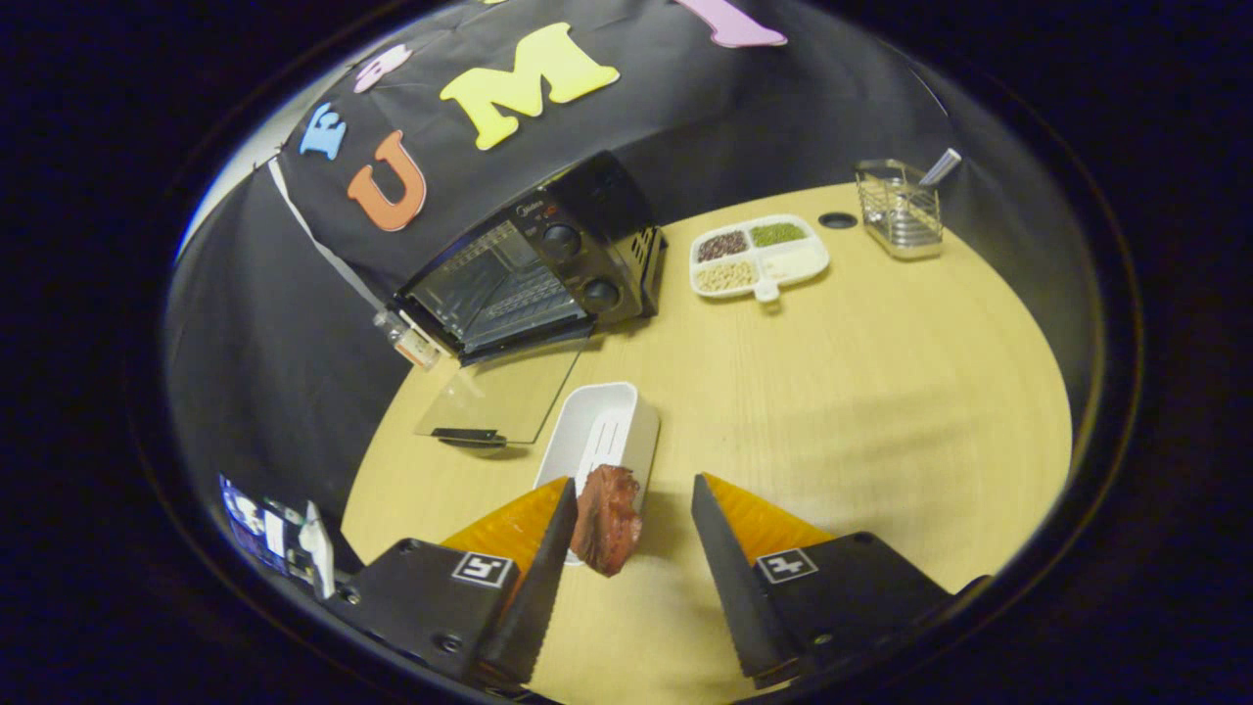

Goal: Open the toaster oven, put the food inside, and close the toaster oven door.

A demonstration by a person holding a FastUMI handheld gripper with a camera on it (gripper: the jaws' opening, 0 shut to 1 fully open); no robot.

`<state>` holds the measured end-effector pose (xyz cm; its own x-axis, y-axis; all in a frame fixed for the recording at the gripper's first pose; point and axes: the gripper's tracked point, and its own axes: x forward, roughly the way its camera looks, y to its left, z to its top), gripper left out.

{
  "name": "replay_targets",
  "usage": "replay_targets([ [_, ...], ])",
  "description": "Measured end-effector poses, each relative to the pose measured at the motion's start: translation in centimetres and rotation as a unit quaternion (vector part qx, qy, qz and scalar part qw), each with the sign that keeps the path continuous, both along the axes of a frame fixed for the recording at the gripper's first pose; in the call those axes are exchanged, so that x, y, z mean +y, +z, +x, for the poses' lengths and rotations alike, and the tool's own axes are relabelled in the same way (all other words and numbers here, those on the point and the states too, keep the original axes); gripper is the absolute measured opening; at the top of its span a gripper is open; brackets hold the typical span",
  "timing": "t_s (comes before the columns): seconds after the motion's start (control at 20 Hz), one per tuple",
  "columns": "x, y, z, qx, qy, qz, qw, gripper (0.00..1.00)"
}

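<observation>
- The gripper [631, 509] is held with fingers apart; a reddish-brown food piece [606, 519] is seen against the left finger.
- The toaster oven [533, 269] door [504, 397] is lowered open.

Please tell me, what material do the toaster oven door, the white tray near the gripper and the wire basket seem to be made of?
The toaster oven door, lying open, looks like clear glass: the table shows through it. The white tray seems matte plastic, smooth and evenly coloured. The wire basket looks like shiny metal, with bright reflections. The gripper is open, the food against one finger.
</observation>
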<state>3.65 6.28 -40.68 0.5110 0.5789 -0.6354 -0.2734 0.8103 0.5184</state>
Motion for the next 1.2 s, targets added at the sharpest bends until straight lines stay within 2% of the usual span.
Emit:
replay_targets([
  [0.05,0.4,0.0,-0.4,0.017,0.003,0.019,1.0,0.64],
  [0.1,0.8,-0.1,-0.5,0.033,0.007,0.036,0.999,0.56],
  [0.15,1.0,0.0,-0.9,0.045,0.011,0.051,0.998,0.41],
  [0.25,0.6,0.0,-0.9,0.053,0.007,0.054,0.997,0.27],
  [0.35,0.6,0.5,-0.9,0.052,0.0,0.055,0.997,0.19],
  [0.7,3.7,8.2,0.7,-0.007,-0.027,0.086,0.996,0.17],
  [0.85,8.1,11.3,2.3,-0.036,-0.046,0.116,0.992,0.16],
  [1.0,13.3,12.3,4.4,-0.061,-0.071,0.134,0.987,0.16],
  [1.2,19.7,11.8,7.2,-0.055,-0.131,0.202,0.969,0.16],
])
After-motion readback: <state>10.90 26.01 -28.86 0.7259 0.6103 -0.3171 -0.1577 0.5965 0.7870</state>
